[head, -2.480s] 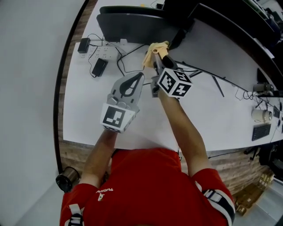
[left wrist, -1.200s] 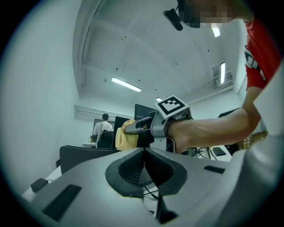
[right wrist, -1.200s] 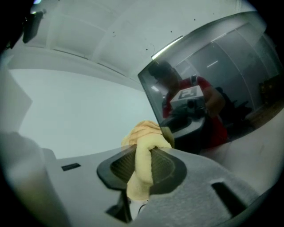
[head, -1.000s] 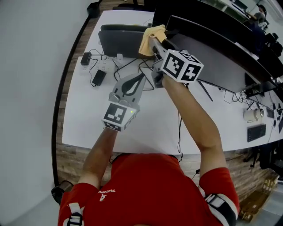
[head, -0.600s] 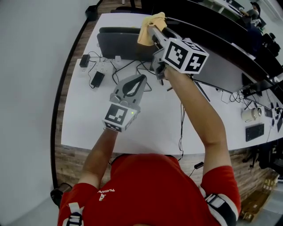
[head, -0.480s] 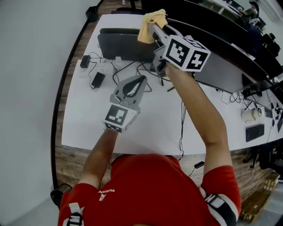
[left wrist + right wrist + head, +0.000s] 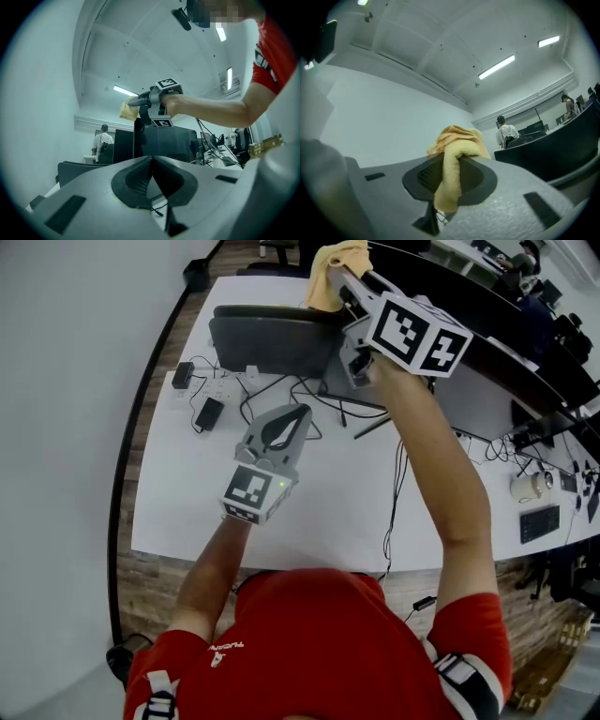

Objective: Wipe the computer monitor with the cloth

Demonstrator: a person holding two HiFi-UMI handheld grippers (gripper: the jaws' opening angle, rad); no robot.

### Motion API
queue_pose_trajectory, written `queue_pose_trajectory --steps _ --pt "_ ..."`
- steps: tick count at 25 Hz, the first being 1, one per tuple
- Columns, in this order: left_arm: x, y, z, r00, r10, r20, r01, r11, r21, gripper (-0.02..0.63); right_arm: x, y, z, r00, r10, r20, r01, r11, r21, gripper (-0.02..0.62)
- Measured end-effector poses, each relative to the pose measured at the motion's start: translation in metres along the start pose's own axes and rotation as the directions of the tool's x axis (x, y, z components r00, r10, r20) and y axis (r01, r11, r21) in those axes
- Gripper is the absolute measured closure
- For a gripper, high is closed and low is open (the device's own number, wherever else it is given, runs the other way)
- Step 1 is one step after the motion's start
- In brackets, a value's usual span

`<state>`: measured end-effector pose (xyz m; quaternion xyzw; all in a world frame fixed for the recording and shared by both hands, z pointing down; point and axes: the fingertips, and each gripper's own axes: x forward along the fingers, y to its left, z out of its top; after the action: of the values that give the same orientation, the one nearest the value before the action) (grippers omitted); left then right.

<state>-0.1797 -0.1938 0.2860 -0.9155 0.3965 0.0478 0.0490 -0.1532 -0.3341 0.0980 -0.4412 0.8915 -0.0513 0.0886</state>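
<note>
White office counter [image 7: 178, 512] | cloth [image 7: 339, 259] pinched in right hand-held gripper [image 7: 347, 282], jaws closed on it, at monitor [image 7: 272, 338] top edge | monitor lies below gripper, long axis left-right; right hand nearer | left hand-held gripper [image 7: 298, 413] closed, empty, over counter.

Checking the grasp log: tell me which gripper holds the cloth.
The right gripper, the raised one: jaws shut on the yellow cloth. The left gripper is shut on nothing.

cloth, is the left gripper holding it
No, the right gripper has its jaws shut on the cloth, while the left gripper has its jaws together on nothing.
</note>
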Motion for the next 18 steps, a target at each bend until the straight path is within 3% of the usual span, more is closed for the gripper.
queue_pose_trajectory --steps 5,10,18 --pt "0.002 -0.005 -0.001 1.000 -0.018 -0.003 0.018 1.000 -0.005 0.597 -0.005 -0.014 0.027 0.999 -0.041 -0.013 0.040 0.997 -0.068 0.525" --pt "0.003 -0.008 0.001 1.000 -0.030 0.001 0.030 1.000 -0.007 0.597 -0.006 -0.026 0.018 0.991 -0.086 -0.106 0.068 0.984 -0.163 0.525" --pt "-0.001 -0.013 0.002 0.998 -0.053 0.015 0.053 0.998 -0.016 0.597 -0.013 -0.047 0.000 0.958 -0.202 -0.205 0.118 0.926 -0.358 0.525"
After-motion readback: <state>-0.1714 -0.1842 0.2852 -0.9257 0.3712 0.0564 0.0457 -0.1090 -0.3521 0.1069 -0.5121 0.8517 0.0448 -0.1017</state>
